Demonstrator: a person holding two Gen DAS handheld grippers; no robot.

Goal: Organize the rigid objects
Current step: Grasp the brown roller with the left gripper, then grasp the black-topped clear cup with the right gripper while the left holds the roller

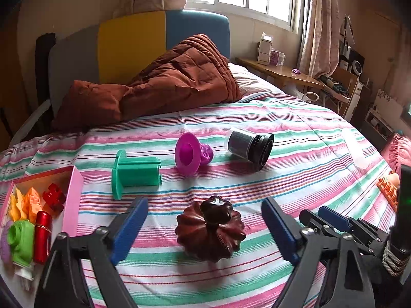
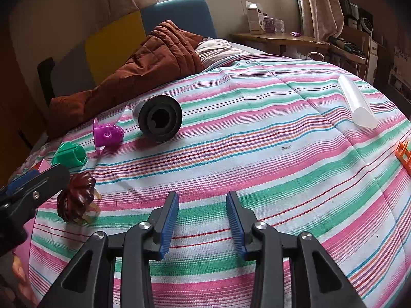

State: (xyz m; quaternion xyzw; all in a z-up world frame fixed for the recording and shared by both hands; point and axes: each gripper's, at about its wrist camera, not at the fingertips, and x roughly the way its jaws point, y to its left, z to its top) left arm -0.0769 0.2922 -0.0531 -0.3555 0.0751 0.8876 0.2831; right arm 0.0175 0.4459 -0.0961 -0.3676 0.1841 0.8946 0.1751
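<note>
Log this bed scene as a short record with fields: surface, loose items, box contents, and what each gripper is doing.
surface: striped bedspread
loose items: dark brown pumpkin-shaped piece, green plastic part, magenta part, black cylinder, clear tube, orange piece
box: pink box at left, holding small red, orange, yellow and green pieces
left gripper: open, jaws either side of the pumpkin-shaped piece, pads not touching it
right gripper: narrowly open, nothing between its jaws

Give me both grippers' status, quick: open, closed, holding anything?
Left gripper: jaws open, either side of the dark brown pumpkin-shaped piece, not gripping it.
Right gripper: jaws open a little, holding nothing.
</note>
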